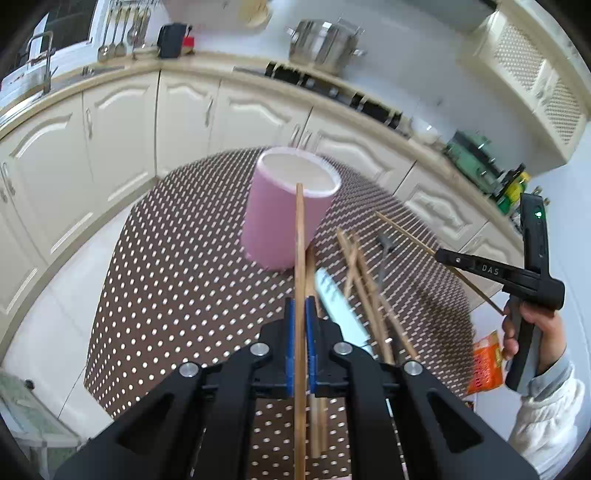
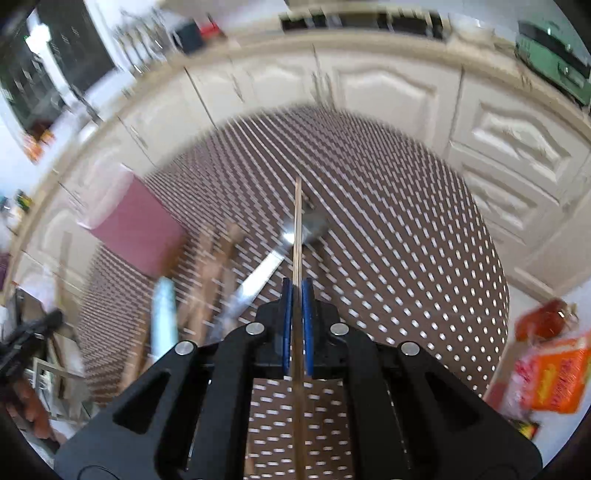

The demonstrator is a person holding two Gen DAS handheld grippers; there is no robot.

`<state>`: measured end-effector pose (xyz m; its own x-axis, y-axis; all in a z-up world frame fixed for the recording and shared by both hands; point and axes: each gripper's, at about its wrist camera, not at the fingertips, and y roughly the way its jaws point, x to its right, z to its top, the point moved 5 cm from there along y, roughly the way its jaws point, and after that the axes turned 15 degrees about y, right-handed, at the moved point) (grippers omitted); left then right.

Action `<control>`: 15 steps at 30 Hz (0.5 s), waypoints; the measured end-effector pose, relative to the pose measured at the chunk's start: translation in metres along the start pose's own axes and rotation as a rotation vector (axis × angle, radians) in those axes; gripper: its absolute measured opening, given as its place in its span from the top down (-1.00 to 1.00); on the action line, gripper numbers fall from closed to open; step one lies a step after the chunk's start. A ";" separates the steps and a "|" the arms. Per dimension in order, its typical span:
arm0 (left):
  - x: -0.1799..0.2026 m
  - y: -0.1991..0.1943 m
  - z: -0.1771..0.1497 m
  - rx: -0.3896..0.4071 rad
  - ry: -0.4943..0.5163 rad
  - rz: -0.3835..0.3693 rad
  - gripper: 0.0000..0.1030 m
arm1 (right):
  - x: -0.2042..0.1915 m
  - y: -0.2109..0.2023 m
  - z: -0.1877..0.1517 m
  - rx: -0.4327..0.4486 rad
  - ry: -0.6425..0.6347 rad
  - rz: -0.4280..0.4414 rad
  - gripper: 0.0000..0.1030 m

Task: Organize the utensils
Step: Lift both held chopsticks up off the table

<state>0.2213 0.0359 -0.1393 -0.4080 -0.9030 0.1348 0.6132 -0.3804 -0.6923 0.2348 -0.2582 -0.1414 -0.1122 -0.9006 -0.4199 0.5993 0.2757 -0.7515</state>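
Observation:
A pink cup (image 1: 284, 206) stands on the brown dotted table (image 1: 166, 266). My left gripper (image 1: 300, 306) is shut on a wooden chopstick (image 1: 300, 240) that points at the cup's rim. Several loose chopsticks (image 1: 365, 291), a white utensil (image 1: 336, 299) and a dark metal utensil (image 1: 384, 243) lie right of it. My right gripper (image 2: 297, 291) is shut on a thin chopstick (image 2: 297, 229) held above the table; it also shows in the left wrist view (image 1: 441, 254), right of the pile. The right wrist view is blurred; it shows the cup (image 2: 136, 229) at left and a metal spoon (image 2: 291, 236).
Cream kitchen cabinets (image 1: 184, 110) curve behind the table, with a steel pot (image 1: 321, 40) and hanging ladles (image 1: 122, 33) on the counter above. An orange packet (image 1: 485, 362) lies off the table's right edge, also in the right wrist view (image 2: 554, 373).

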 end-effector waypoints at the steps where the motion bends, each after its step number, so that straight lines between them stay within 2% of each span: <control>1: 0.002 -0.004 0.003 0.020 0.003 -0.008 0.90 | -0.015 -0.010 0.002 0.033 -0.017 0.049 0.89; 3: 0.008 -0.009 0.012 0.062 0.020 -0.016 0.90 | -0.031 -0.015 0.005 0.067 -0.041 0.084 0.89; 9: 0.012 -0.012 0.038 0.129 0.039 -0.023 0.90 | -0.077 -0.010 0.007 0.052 -0.087 0.214 0.89; 15: 0.003 -0.009 0.083 0.214 0.033 -0.002 0.90 | -0.112 -0.002 0.005 0.062 -0.123 0.316 0.89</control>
<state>0.2706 0.0197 -0.0743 -0.4290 -0.8965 0.1105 0.7408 -0.4192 -0.5249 0.2500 -0.1591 -0.0902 0.1812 -0.8085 -0.5599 0.6366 0.5303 -0.5599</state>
